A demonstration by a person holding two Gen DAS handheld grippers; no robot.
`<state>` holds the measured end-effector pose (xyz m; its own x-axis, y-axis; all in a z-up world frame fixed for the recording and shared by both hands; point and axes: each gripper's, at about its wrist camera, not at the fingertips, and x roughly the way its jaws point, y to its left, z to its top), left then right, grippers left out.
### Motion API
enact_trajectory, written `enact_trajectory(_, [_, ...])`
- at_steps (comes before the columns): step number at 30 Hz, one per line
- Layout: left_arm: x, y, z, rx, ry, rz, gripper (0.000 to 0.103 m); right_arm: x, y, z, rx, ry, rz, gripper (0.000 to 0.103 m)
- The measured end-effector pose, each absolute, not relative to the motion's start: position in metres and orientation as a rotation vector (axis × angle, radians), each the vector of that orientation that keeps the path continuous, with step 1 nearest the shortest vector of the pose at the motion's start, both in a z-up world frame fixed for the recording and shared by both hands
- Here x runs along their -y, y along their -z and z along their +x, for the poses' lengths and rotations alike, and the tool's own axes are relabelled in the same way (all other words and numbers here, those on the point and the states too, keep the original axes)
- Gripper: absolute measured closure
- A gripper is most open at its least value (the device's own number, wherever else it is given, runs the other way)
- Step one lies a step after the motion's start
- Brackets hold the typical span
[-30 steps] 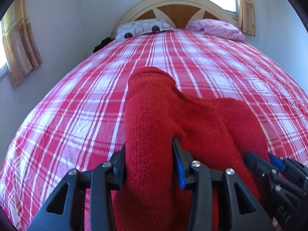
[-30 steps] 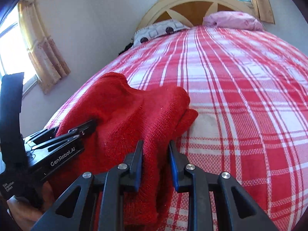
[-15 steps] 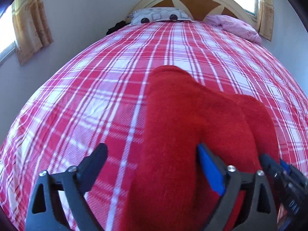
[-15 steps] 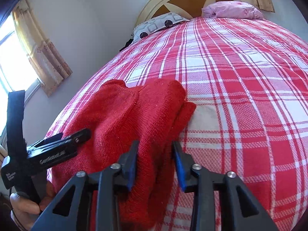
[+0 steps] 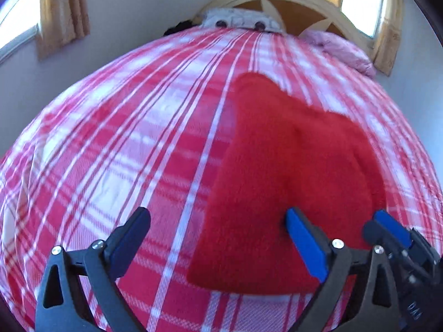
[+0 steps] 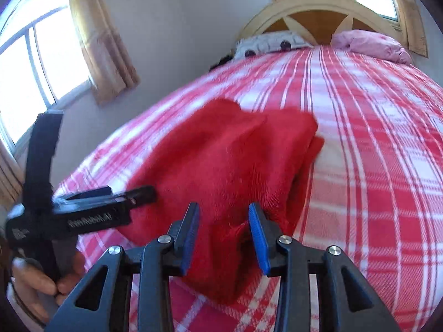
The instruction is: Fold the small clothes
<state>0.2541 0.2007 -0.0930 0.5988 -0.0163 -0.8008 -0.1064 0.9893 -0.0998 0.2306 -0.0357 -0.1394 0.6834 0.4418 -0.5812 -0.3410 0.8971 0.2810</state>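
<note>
A red knitted garment [image 5: 288, 171] lies folded on the plaid bedspread [image 5: 110, 152]; it also shows in the right wrist view [image 6: 227, 152]. My left gripper [image 5: 218, 227] is wide open and holds nothing; its right finger touches the garment's near edge. In the right wrist view the left gripper [image 6: 133, 193] shows side-on at the garment's left edge. My right gripper [image 6: 224, 221] is open, its jaws apart on either side of the garment's near right corner. It also shows at the right edge of the left wrist view [image 5: 387, 227].
The bed fills both views. A patterned pillow [image 6: 271, 41] and a pink pillow [image 6: 371, 44] lie at the wooden headboard [image 6: 313, 13]. Curtained windows [image 6: 36, 63] are on the left wall, which runs close along the bed's left side.
Both grippers have let go of the red garment: the left opened wide first, then the right opened. The garment now lies flat on the bed and both grippers have drawn back a little.
</note>
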Motion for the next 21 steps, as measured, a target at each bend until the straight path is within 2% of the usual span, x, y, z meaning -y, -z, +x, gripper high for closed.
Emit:
enact_trajectory(5, [-0.212, 0.107, 0.240, -0.944, -0.081, -0.152, 0.001, 0.045, 0.158, 0.221, -0.784, -0.438, 0.136, 0.065])
enact_trajectory(8, [-0.213, 0.107, 0.242, -0.945, -0.078, -0.156, 0.001, 0.065, 0.163, 0.228, -0.848, -0.475, 0.275, 0.065])
enact_trajectory(14, [-0.210, 0.066, 0.238, -0.824, -0.066, -0.130, 0.003, 0.100, 0.106, 0.243, -0.650, -0.436, 0.319, 0.064])
enact_trajectory(17, [-0.210, 0.050, 0.253, -0.780, -0.034, -0.158, 0.003, 0.109, 0.096, 0.272, -0.647, -0.404, 0.354, 0.064])
enact_trajectory(21, [-0.197, 0.055, 0.274, -0.766, -0.018, -0.161, 0.003, 0.083, 0.100, 0.317, -0.709, -0.433, 0.303, 0.064])
